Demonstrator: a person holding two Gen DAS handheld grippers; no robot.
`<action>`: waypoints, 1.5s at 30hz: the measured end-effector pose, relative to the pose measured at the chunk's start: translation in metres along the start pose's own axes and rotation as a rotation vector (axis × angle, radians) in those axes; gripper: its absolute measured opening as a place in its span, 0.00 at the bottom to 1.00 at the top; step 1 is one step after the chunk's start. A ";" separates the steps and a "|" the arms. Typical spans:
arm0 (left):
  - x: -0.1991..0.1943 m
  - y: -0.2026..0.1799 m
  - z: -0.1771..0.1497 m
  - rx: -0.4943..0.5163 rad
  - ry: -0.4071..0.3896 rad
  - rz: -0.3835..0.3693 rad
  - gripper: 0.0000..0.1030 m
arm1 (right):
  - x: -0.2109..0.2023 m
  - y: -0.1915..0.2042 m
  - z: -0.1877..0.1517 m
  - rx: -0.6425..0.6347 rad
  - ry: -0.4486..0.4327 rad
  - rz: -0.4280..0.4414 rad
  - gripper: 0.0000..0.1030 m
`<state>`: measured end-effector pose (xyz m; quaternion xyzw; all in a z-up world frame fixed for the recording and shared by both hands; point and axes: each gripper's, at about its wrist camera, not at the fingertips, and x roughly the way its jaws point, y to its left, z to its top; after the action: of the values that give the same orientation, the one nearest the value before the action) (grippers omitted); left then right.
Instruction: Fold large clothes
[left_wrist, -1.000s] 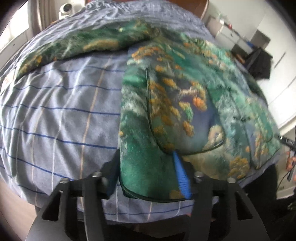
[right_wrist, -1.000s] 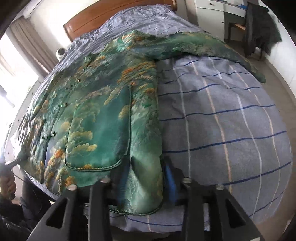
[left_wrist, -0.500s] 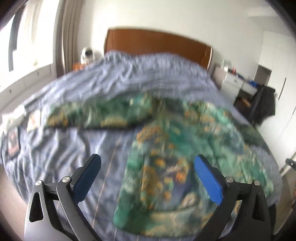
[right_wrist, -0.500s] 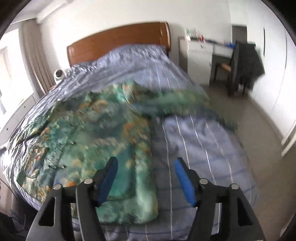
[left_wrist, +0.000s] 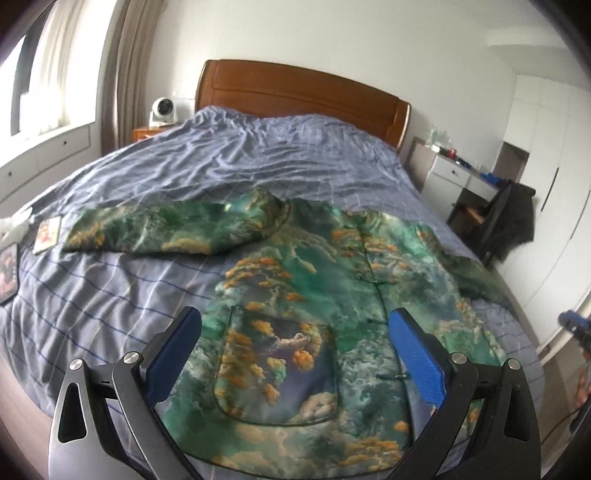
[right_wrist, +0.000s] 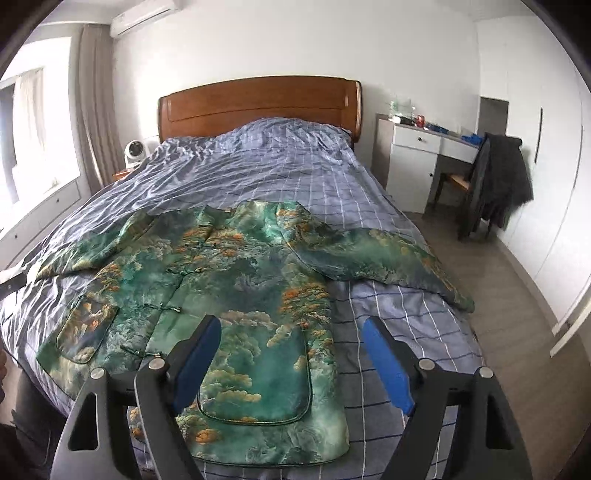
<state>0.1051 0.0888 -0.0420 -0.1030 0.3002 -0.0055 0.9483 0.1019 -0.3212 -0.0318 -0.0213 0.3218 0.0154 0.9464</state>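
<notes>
A green and orange patterned jacket (left_wrist: 314, 291) lies flat, front up, on the blue checked bed (left_wrist: 110, 288), sleeves spread to both sides. It also shows in the right wrist view (right_wrist: 229, 288), its hem near the foot of the bed (right_wrist: 406, 325). My left gripper (left_wrist: 293, 356) is open and empty, held above the hem's left pocket. My right gripper (right_wrist: 291, 363) is open and empty, above the hem's right pocket. Neither touches the cloth.
A wooden headboard (right_wrist: 258, 103) stands at the far end. A white desk (right_wrist: 424, 155) and a chair with a dark coat (right_wrist: 495, 184) stand at the right. A small fan (left_wrist: 162, 110) sits at the left. Small cards (left_wrist: 46, 234) lie on the bed's left edge.
Both grippers were shut on the jacket's hem one second ago. They have let go, opened wide and pulled back and up from the bed. The jacket lies flat.
</notes>
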 end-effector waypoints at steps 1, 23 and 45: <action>0.000 -0.002 0.000 0.019 0.003 0.005 0.99 | -0.004 0.002 0.000 -0.005 -0.020 0.012 0.79; -0.023 -0.052 0.019 0.152 -0.094 -0.052 0.99 | -0.018 0.021 -0.005 -0.026 -0.129 0.173 0.84; -0.009 -0.064 -0.004 0.180 -0.010 -0.035 0.99 | -0.003 0.004 0.001 -0.054 -0.113 0.065 0.84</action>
<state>0.0987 0.0258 -0.0278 -0.0226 0.2918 -0.0482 0.9550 0.1003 -0.3175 -0.0294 -0.0354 0.2678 0.0561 0.9612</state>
